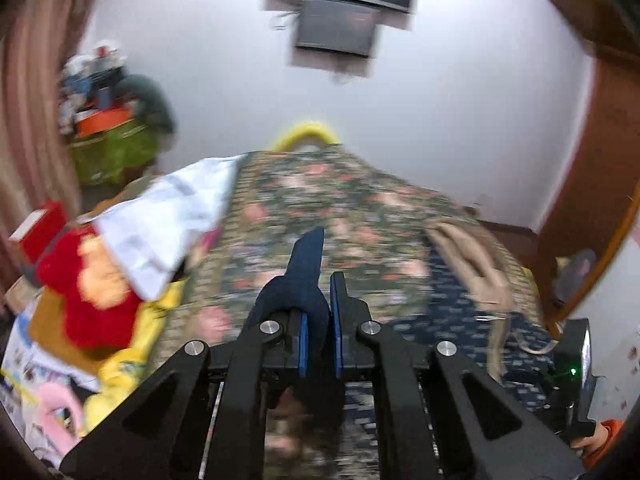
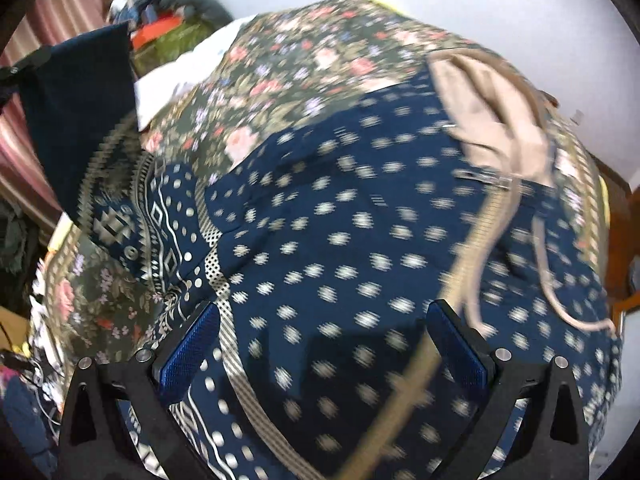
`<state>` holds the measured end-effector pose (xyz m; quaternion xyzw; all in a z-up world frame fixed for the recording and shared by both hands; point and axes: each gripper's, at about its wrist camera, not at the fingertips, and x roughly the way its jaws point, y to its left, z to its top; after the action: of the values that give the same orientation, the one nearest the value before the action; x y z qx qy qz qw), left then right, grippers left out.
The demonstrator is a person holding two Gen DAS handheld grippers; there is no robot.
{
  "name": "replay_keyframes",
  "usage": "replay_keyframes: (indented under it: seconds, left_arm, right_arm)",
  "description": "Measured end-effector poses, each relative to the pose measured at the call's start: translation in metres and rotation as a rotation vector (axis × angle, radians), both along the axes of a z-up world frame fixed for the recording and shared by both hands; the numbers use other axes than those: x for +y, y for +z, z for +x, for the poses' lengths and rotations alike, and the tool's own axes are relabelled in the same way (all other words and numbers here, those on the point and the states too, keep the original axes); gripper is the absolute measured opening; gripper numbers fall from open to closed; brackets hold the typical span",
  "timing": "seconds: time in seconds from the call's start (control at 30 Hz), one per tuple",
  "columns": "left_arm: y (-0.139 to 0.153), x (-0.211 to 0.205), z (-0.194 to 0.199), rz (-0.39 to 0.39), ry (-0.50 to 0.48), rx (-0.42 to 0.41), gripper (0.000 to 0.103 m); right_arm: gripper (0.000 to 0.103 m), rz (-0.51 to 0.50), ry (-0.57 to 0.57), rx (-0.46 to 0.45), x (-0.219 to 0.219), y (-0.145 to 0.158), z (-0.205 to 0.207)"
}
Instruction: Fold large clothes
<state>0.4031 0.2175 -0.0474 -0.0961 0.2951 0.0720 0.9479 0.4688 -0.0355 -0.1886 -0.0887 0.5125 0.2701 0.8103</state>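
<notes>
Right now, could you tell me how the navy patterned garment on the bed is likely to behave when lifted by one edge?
Probably floppy: the navy garment drapes over the bed, and the corner pinched in the left hand-held gripper folds limply. It likely weighs little, being thin cloth. The open right hand-held gripper may need to support it, or it could sag.

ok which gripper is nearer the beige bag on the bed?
Right. The right gripper hangs open over the navy dress, the beige bag just ahead. The left gripper, shut on navy cloth, sits farther off.
</notes>
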Motion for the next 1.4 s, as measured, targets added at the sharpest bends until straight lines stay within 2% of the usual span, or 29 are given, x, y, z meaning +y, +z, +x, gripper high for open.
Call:
replay_keyframes:
  seconds: [0.13,0.23,0.37,0.5,0.6,0.63,0.7,0.77,0.83,0.87,0.97,1.03,1.13,1.23,1.4]
  left_arm:
    - [-0.016,-0.068,0.027,-0.022,-0.128,0.050,0.009]
    - [-0.052,-0.112,0.046,-0.076,-0.211,0.158,0.009]
    - [-0.105,-0.153,0.058,-0.130,-0.284,0.314,0.009]
    - [-0.153,-0.183,0.054,-0.104,-0.324,0.434,0.009]
    - [-0.175,-0.188,0.047,-0.076,-0.341,0.507,0.010]
    - [-0.178,-0.189,0.044,-0.071,-0.345,0.524,0.013]
    - [-0.175,-0.186,0.033,-0.066,-0.360,0.531,0.017]
    - [-0.165,-0.176,0.023,-0.078,-0.367,0.522,0.029]
    - [-0.151,-0.163,0.012,-0.092,-0.359,0.492,0.049]
    - [-0.142,-0.154,0.005,-0.099,-0.354,0.467,0.052]
    - [-0.116,-0.124,-0.012,-0.107,-0.310,0.395,0.056]
    - [-0.104,-0.096,-0.020,-0.105,-0.254,0.362,0.063]
    - [-0.099,-0.061,-0.025,-0.042,-0.175,0.338,0.065]
    - [-0.111,-0.028,-0.027,0.014,-0.115,0.377,0.065]
    - [-0.154,0.012,-0.031,-0.031,-0.083,0.460,0.065]
  right_arm:
    - [0.103,0.045,-0.046,-0.008,-0.043,0.023,-0.004]
    - [0.103,0.066,-0.080,-0.011,-0.071,0.032,-0.012]
    - [0.103,0.019,-0.095,-0.052,-0.100,0.035,-0.024]
    - [0.103,-0.034,-0.082,-0.090,-0.113,0.032,-0.035]
    - [0.103,-0.066,-0.056,-0.114,-0.112,0.028,-0.044]
    - [0.103,-0.078,-0.046,-0.124,-0.109,0.028,-0.046]
    - [0.103,-0.100,-0.022,-0.150,-0.101,0.028,-0.052]
    - [0.103,-0.111,0.005,-0.175,-0.091,0.031,-0.057]
    - [0.103,-0.113,0.027,-0.196,-0.080,0.034,-0.062]
    - [0.103,-0.109,0.035,-0.208,-0.073,0.037,-0.063]
    - [0.103,-0.089,0.056,-0.223,-0.053,0.045,-0.065]
    - [0.103,-0.077,0.069,-0.227,-0.037,0.050,-0.065]
    - [0.103,-0.057,0.103,-0.219,-0.007,0.052,-0.064]
    - [0.103,-0.040,0.130,-0.197,0.027,0.047,-0.060]
    - [0.100,-0.051,0.158,-0.158,0.081,0.023,-0.048]
